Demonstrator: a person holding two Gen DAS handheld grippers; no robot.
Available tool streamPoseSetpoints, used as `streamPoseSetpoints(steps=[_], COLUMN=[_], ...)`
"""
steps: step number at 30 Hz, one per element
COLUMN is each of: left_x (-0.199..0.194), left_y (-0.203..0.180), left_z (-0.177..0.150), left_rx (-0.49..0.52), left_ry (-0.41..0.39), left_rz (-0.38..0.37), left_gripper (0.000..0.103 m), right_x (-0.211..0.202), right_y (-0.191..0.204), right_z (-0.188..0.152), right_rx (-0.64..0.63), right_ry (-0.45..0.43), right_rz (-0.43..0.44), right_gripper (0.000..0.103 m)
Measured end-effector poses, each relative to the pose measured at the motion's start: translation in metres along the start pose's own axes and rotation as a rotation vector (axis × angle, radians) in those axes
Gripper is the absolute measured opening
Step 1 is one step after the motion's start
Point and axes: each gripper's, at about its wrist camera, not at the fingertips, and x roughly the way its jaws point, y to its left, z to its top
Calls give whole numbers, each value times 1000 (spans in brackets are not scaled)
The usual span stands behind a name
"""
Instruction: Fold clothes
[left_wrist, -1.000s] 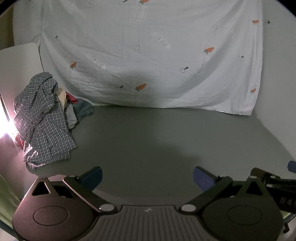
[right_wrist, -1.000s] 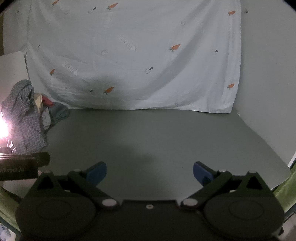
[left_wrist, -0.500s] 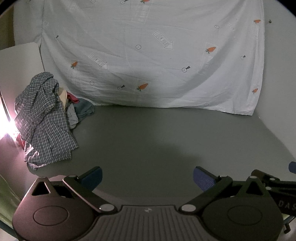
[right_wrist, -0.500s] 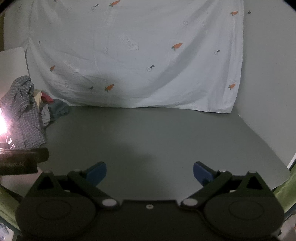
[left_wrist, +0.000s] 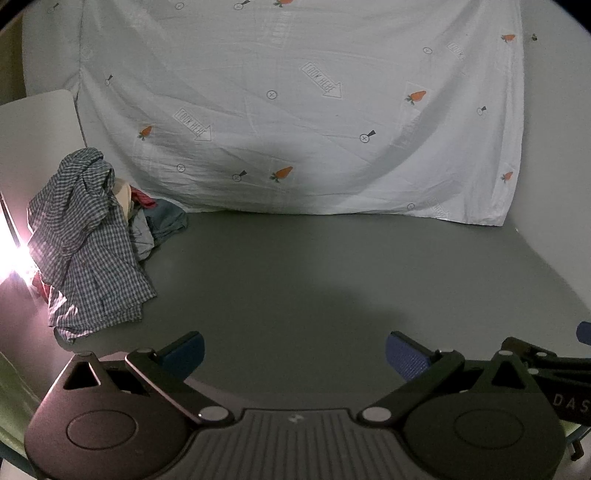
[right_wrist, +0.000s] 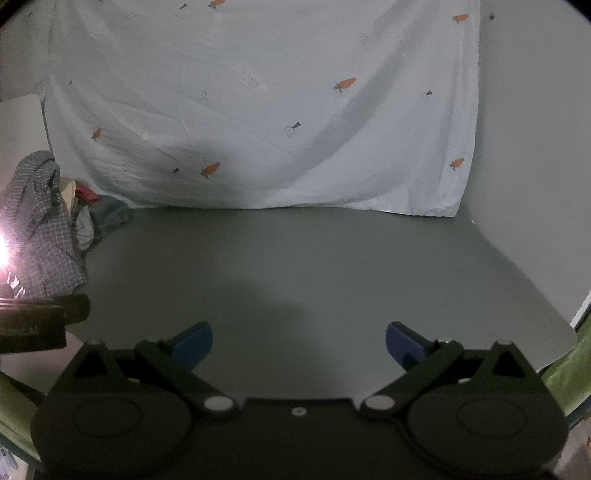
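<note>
Left wrist view: left gripper (left_wrist: 294, 350) along the bottom edge, jaws spread wide apart with nothing between them, blue pads (left_wrist: 406, 356) poised over the grey table (left_wrist: 314, 266). At the left of the frame, a heap of clothes: a blue-and-white checked shirt (left_wrist: 86, 236) draped on top and spilling down onto the table, with a cream piece, a red piece (left_wrist: 142, 195) and a grey-blue garment (left_wrist: 166, 221) bunched just behind it toward the backdrop. Across the upper frame, a white sheet (left_wrist: 295, 110) printed with carrots and arrows, hanging down to the table's far edge. At the far left edge, a bright glare. At the lower right edge, part of the right gripper (left_wrist: 554, 363), just beside the left one. Right wrist view: right gripper (right_wrist: 298, 341) at the bottom, jaws likewise wide apart and holding nothing, blue pads (right_wrist: 194, 341) above the bare grey tabletop (right_wrist: 314, 258). Checked shirt (right_wrist: 35, 229) and the rest of the pile at the middle left edge, well apart from these fingers. Same carrot sheet (right_wrist: 258, 110) filling the top of the frame. At the lower left, a dark slab of the left gripper (right_wrist: 37, 321), lettering on it too blurred to read.
</note>
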Motion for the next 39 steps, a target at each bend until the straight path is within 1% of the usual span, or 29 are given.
streamPoseSetpoints(steps=[10, 12, 20, 23, 24, 27, 29, 31, 33, 34, 36, 37, 39], left_x=[7, 4, 13, 28, 38, 65, 87, 109, 131, 142, 160, 168, 182], left_y=[0, -8, -17, -24, -24, -34, -41, -44, -48, -49, -48, -47, -46], left_z=[-1, -1, -5, -3, 3, 16, 26, 37, 49, 55, 65, 69, 77], left_rx=[7, 5, 4, -14, -27, -65, -96, -139, -183, -204, -262, -290, -316], left_ry=[7, 15, 32, 56, 65, 92, 128, 167, 207, 227, 251, 263, 269], left_rz=[-7, -5, -17, -33, -41, -77, -110, -145, -180, -198, -213, -221, -192], left_gripper=[103, 103, 103, 103, 103, 103, 103, 103, 103, 103, 102, 102, 102], right_x=[4, 6, 14, 20, 23, 38, 56, 80, 105, 118, 144, 154, 175], right_y=[1, 1, -1, -4, -7, -22, -34, -43, -52, -56, -63, -65, -66], right_z=[1, 0, -4, -3, -3, 4, 13, 24, 36, 45, 62, 69, 81], right_rx=[17, 22, 41, 47, 48, 57, 56, 60, 68, 70, 74, 66, 47], right_ry=[13, 18, 36, 35, 30, -13, -30, -22, -9, -6, -3, -3, 1], right_rz=[-20, -23, -34, -27, -22, -18, -9, -4, 4, 19, 51, 62, 84], right_gripper=[102, 102, 102, 102, 102, 102, 101, 97, 90, 88, 81, 80, 72])
